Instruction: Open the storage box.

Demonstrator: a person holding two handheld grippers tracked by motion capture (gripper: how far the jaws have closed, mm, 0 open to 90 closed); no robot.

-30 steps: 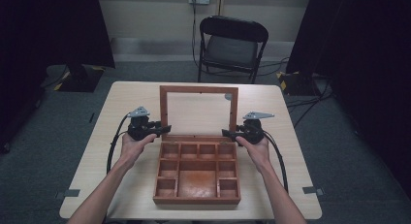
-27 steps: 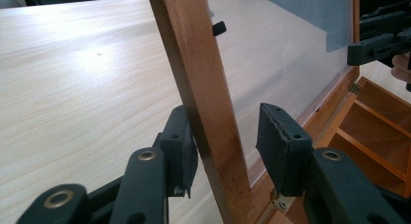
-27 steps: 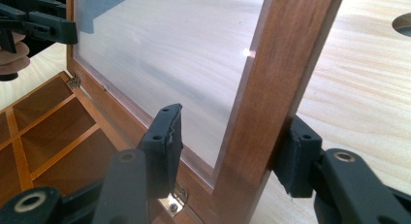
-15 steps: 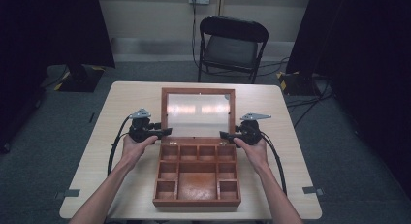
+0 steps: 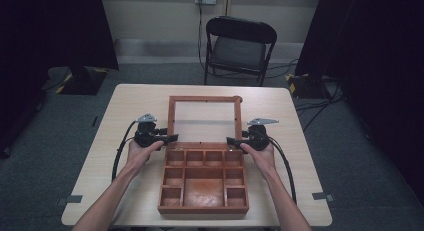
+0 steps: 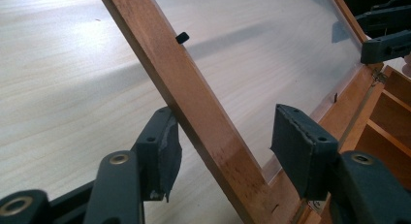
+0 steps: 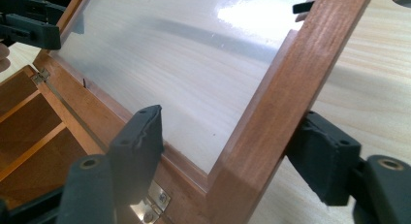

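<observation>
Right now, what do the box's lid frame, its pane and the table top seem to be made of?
The lid frame looks like reddish-brown stained wood with a satin finish: grain streaks show along it. The pane seems to be clear glass or plastic, which one is unclear: the table shows through it under a glare patch. The table top looks like pale wood-grain laminate, smooth and faintly shiny.

Both forearms were stretched forward over the table. The left gripper and right gripper were held level, tips pointed inward at each other, their jaws just having been opened, pads parted.
</observation>
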